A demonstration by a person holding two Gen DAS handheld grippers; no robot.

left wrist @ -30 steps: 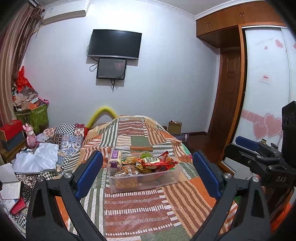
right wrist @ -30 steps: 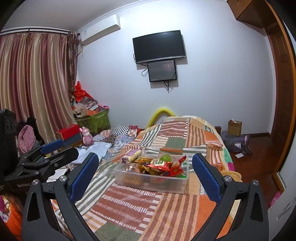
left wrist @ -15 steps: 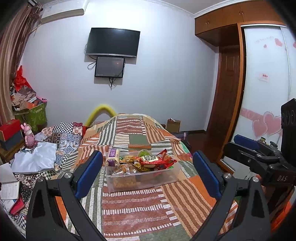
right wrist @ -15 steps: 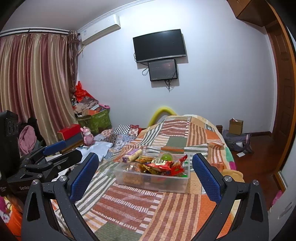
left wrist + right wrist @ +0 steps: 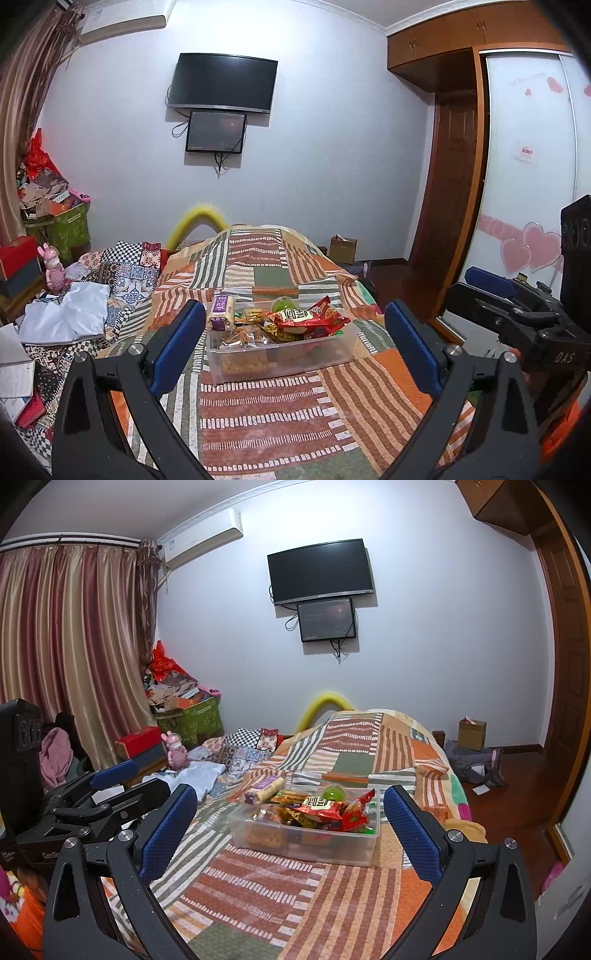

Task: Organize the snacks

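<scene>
Patchwork bedspread point(image 5: 273, 417) in orange, green and striped panels filled the foreground under both grippers. The left gripper point(image 5: 295, 347) and the right gripper point(image 5: 291, 827) hovered above it with jaws spread wide, gripping nothing. Farther along the bed sat a clear plastic bin point(image 5: 280, 360) heaped with snacks, a red packet point(image 5: 310, 319) on top. Beyond, a white cloth point(image 5: 66, 314) lay at the left. On the far wall hung a dark television point(image 5: 223, 83); striped curtains point(image 5: 70, 646) covered the window.
</scene>
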